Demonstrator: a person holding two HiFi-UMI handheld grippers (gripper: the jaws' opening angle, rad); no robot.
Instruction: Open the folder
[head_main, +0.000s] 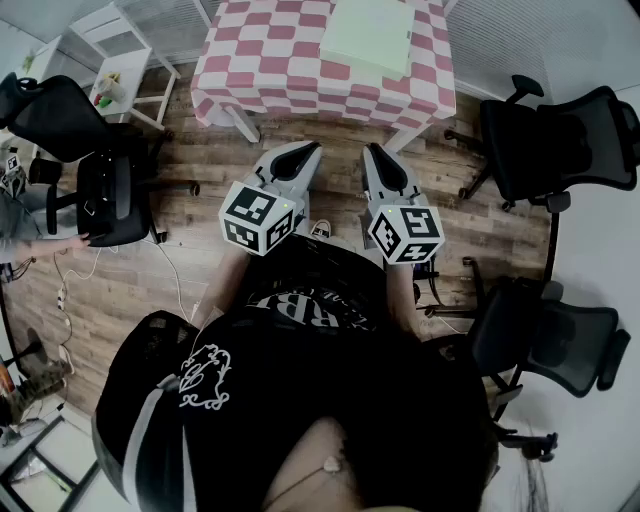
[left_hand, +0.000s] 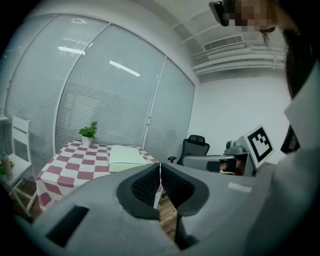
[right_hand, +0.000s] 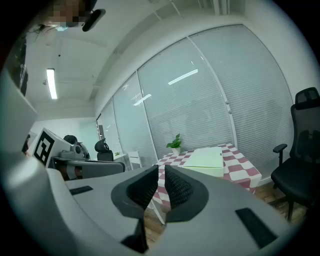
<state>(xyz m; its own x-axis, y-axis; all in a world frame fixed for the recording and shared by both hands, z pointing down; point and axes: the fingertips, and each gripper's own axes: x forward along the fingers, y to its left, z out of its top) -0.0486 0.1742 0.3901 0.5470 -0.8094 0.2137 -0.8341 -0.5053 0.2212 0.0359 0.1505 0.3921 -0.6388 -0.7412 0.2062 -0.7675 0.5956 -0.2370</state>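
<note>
Far off, the checked table (head_main: 250, 60) bears the pale folder (head_main: 368, 36), lying flat. Our left gripper (head_main: 298, 152) and right gripper (head_main: 374, 154) are closed, empty. It looks light, fairly stiff; we'd pinch one cover edge.

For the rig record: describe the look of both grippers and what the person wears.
The left gripper and right gripper are matching light-grey shells that taper to a point. Their jaws are lined with black textured pads. Each carries a white cube printed with black square markers. The person wears a black top with white print on it.
</note>
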